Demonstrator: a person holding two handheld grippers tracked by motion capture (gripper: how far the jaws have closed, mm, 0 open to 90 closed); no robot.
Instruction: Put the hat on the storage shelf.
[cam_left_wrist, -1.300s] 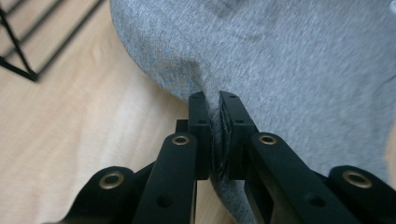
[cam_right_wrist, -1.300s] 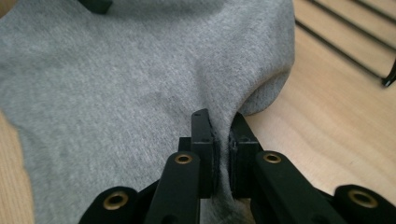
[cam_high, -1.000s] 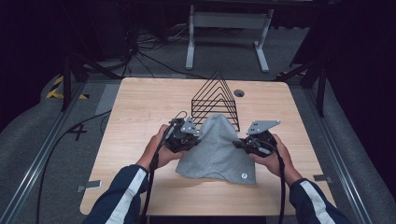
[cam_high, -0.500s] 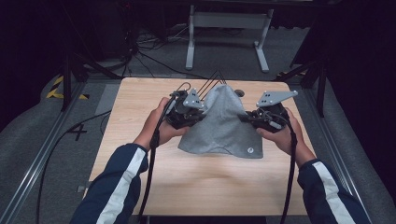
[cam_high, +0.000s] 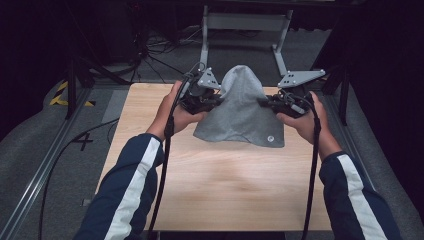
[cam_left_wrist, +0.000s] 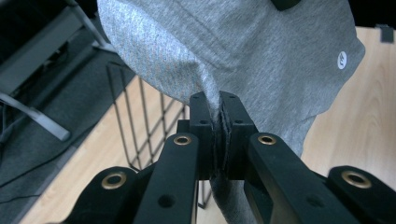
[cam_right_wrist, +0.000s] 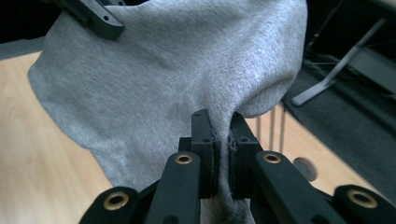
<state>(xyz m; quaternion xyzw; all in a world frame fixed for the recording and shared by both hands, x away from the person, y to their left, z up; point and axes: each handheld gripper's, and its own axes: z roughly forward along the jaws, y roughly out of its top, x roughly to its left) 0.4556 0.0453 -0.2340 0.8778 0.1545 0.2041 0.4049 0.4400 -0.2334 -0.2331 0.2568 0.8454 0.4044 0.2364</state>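
Item: one grey knit cloth (cam_high: 240, 107) with a small round white label near its hem, held above the pale wooden table (cam_high: 220, 190). We hold it by two opposite edges: our left gripper (cam_high: 216, 100) is clamped on a pinch of its fabric, and our right gripper (cam_high: 264, 102) is likewise clamped on the far side, both sets of jaws closed tight with cloth bunched between the pads (cam_left_wrist: 223, 130). Pinching at two points lets the middle rise in a hump between them while the lower hem hangs loose, so the piece spreads rather than balls up. Beneath and behind the cloth stands a black wire rack (cam_left_wrist: 140, 121) on the table; we judge the cloth is held high so as to clear its wires, perhaps for draping over them.
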